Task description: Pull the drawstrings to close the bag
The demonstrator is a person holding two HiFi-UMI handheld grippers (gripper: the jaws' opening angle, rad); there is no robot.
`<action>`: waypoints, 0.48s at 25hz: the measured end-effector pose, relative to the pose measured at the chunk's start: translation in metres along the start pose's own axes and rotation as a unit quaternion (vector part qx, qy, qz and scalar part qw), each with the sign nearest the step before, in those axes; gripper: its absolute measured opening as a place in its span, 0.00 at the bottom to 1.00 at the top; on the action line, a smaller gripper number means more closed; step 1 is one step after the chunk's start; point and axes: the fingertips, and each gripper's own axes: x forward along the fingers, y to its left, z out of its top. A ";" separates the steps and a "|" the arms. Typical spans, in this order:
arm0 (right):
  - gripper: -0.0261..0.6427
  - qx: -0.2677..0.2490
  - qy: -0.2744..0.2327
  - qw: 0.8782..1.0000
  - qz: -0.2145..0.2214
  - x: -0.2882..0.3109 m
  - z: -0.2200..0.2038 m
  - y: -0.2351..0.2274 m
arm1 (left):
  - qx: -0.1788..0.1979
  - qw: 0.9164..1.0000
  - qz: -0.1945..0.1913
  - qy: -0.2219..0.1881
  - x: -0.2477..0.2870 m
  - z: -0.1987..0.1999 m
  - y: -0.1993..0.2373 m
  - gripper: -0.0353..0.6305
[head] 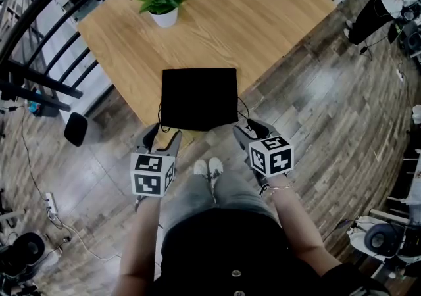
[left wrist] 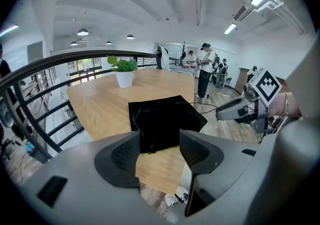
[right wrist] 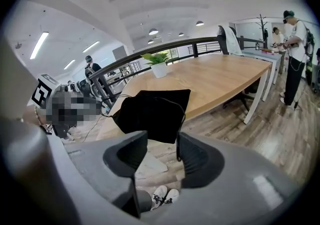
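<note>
The left gripper (head: 163, 135) has its jaws released, standing well apart with nothing pressed between the dark, ribbed, rounded pads. In its own view the gap frames the pale raw edge of the table and, just beyond the tips, the near hem of the bag (left wrist: 165, 119). A thin black drawstring (left wrist: 150, 150) curls off that hem in a small loop, apart from both pads.

The right gripper (head: 248, 131) is released too, its smooth grey jaws spread. Below the gap are a pair of white shoes (right wrist: 165, 195) on the floor. A second thin drawstring (right wrist: 178, 139) hangs straight down close along the inner face of the jaw on the right of that view. Whether it touches the pad I cannot tell. Neither pad clamps it.

Ahead of both pairs of jaws the bag (head: 198, 98) lies flat on the table (head: 263, 18). It is a matte black, roughly square cloth pouch, and its hem comes up to the near table edge. The tabletop is light wood with fine straight grain and rounded corners.

Far past the bag stands a small round white pot (head: 164, 17) holding a leafy green plant. The floor (head: 316, 110) around the table is dark, streaky planks.
</note>
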 end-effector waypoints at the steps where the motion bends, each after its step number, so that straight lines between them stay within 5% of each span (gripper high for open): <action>1: 0.34 0.000 -0.001 1.000 -0.003 -0.002 0.000 -0.001 | 0.000 1.000 0.003 0.000 -0.001 0.000 0.000 0.42; 12: 0.40 -0.023 -0.044 0.999 -0.001 -0.023 0.023 0.009 | 0.000 0.999 0.015 -0.040 -0.023 0.018 -0.003 0.47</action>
